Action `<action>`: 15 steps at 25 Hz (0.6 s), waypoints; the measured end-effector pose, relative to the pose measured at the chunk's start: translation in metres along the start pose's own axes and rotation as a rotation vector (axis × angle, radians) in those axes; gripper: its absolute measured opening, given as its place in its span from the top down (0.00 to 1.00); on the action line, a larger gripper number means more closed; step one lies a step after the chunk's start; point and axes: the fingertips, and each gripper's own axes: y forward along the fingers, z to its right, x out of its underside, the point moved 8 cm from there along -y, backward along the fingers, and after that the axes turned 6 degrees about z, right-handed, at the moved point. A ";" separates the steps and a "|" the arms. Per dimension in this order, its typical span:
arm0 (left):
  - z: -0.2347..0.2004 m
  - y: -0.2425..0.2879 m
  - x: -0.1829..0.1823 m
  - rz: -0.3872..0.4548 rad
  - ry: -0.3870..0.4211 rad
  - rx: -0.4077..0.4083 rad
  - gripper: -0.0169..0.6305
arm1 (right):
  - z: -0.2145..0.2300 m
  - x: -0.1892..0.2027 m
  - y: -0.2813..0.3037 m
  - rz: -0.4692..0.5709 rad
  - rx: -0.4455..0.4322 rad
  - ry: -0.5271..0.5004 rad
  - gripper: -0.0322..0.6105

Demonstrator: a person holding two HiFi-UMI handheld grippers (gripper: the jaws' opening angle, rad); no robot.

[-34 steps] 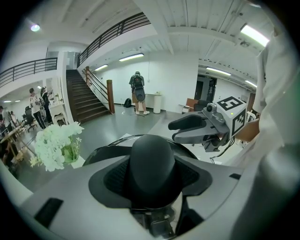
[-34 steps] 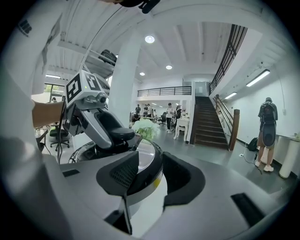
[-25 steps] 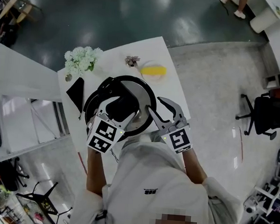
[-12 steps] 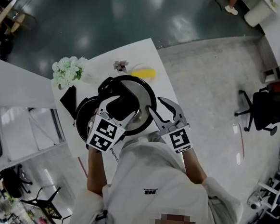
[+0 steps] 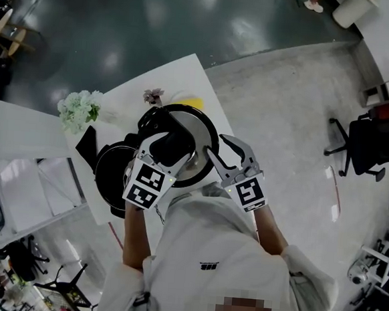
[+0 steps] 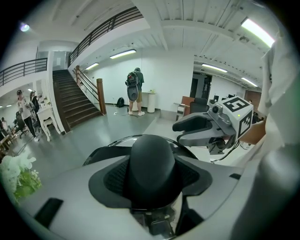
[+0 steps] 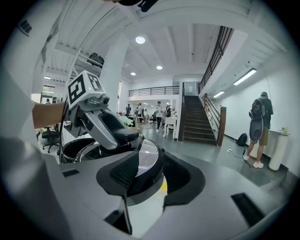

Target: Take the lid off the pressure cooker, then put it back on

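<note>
The round steel lid (image 5: 197, 133) with a black rim hangs in the air, held from both sides. My left gripper (image 5: 169, 151) is shut on the lid's black handle (image 6: 152, 161), which fills the gap between its pads. My right gripper (image 5: 219, 156) is shut on the lid's rim (image 7: 146, 161) at the right. The open black pressure cooker pot (image 5: 110, 172) stands on the white table (image 5: 187, 74), to the left of and below the lid. In the right gripper view the pot (image 7: 77, 146) shows behind my left gripper (image 7: 117, 133).
A bunch of white flowers (image 5: 75, 108) and a flat black object (image 5: 86, 144) lie at the table's left. A yellow thing (image 5: 189, 103) and a small dried sprig (image 5: 152, 96) sit beyond the lid. An office chair (image 5: 373, 149) stands on the floor at right; people stand far off.
Both grippers have carried the lid to the right, away from the pot. The pot, hidden under the lid before, now stands uncovered at the lid's left.
</note>
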 end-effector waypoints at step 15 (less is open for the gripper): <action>0.030 0.064 0.005 -0.014 -0.067 -0.020 0.53 | 0.041 0.035 -0.018 -0.046 -0.028 0.023 0.70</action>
